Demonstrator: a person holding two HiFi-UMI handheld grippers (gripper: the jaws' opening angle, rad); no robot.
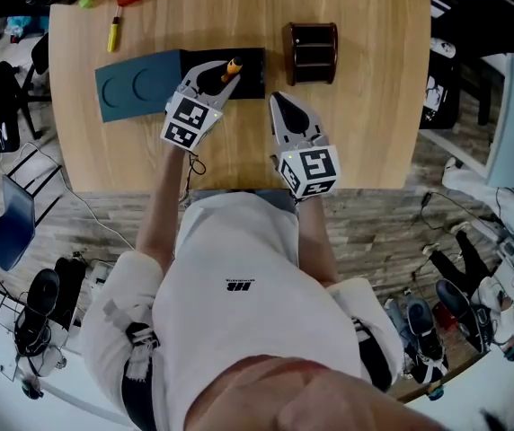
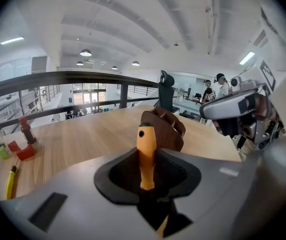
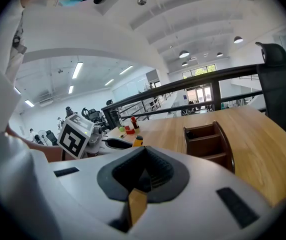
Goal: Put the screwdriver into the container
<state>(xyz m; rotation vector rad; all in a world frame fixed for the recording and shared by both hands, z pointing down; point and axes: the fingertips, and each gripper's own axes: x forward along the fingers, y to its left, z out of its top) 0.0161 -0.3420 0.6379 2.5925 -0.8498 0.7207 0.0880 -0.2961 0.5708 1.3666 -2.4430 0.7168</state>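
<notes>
Head view: left tool clamped on screwdriver, orange handle sticking out past tips toward far side. Screwdriver not in container. Brown container stands on tabletop, right of screwdriver and apart from it. Right gripper view: its stepped compartments show only dark brown walls. Right tool closed, nothing gripped, near side of container. Blue-grey mat left of left tool.
</notes>
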